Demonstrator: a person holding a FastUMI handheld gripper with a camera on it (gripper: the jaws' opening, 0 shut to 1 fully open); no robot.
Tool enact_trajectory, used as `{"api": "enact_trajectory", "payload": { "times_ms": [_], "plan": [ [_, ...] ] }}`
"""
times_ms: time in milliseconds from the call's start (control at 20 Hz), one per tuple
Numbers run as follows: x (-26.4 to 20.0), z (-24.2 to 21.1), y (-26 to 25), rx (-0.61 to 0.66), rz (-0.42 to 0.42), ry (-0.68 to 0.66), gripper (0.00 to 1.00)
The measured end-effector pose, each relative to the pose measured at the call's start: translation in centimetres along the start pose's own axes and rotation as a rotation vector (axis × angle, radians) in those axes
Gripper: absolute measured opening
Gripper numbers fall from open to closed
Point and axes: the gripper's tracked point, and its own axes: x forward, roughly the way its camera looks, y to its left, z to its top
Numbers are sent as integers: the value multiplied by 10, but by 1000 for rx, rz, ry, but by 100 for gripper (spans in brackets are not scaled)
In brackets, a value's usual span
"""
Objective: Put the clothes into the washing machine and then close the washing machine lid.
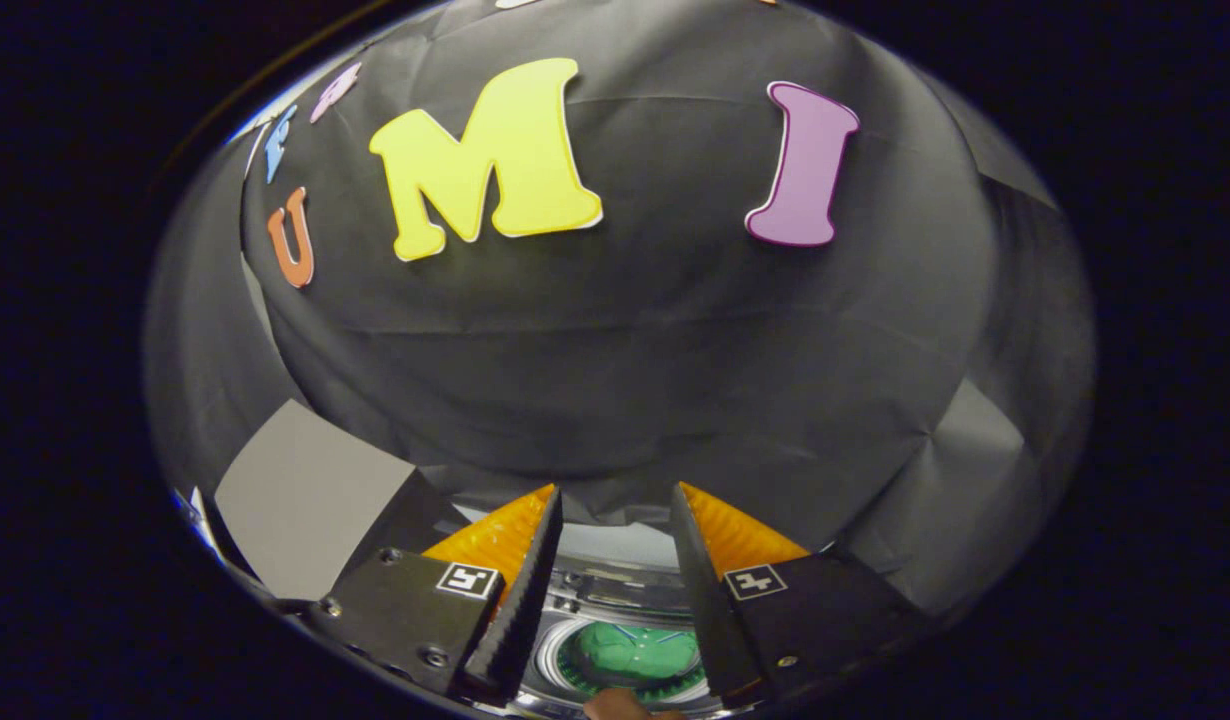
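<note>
- The gripper (615, 500) points mostly at the black cloth wall (615, 360); its fingers (520, 590) stand apart, nothing held between them
- Low between the fingers lies the washing machine (615, 590), its round opening facing up; green clothes (630, 650) sit inside the drum
- A grey panel (305, 500) stands beyond the left finger; a fingertip-like shape (620, 706) shows nearest the camera, too small to identify

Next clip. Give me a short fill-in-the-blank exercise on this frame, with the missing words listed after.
1. The hand-held gripper has its fingers ____, with nothing between them.
2. The garment lying in the washing machine drum is ____ in colour.
3. The washing machine shows ____ the gripper's fingers, in the gap.
Missing words: open; green; between
</note>
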Motion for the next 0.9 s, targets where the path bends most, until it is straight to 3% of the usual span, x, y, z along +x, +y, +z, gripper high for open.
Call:
{"api": "enact_trajectory", "payload": {
  "times_ms": [250, 500, 650, 900],
  "plan": [
    [31, -9, 1, -23, 6, -65, 68],
    [49, -38, -6, 1, -17, -37, 69],
    [51, -42, -6, 61, 7, -63, 69],
    [42, -44, -4, 56, 8, -96, 73]
  ]
}}
